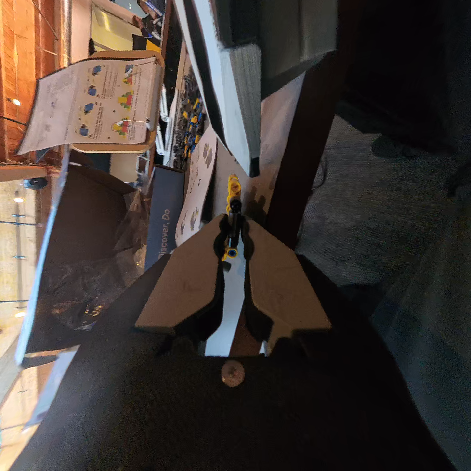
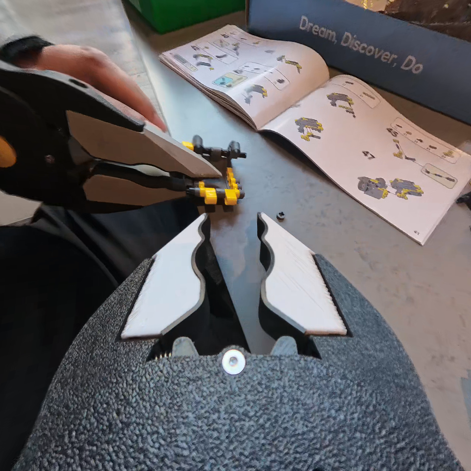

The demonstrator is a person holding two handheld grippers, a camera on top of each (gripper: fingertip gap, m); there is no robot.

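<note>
Left claw [image 2: 201,182] clamped on black-and-yellow brick assembly [image 2: 219,178], held just above table [image 2: 305,254]. Right claw [image 2: 232,219] wide, empty, at 6 o'clock of assembly. Small black pin [image 2: 280,216] loose at 3 o'clock. Instruction booklet [image 2: 331,122] open.

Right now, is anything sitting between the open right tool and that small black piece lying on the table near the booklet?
Nothing visible does. The right tool is open and empty, and the small black piece lies on bare table just off its right fingertip. The yellow-and-black assembly, clamped in the left tool, sits to the other side.
</note>
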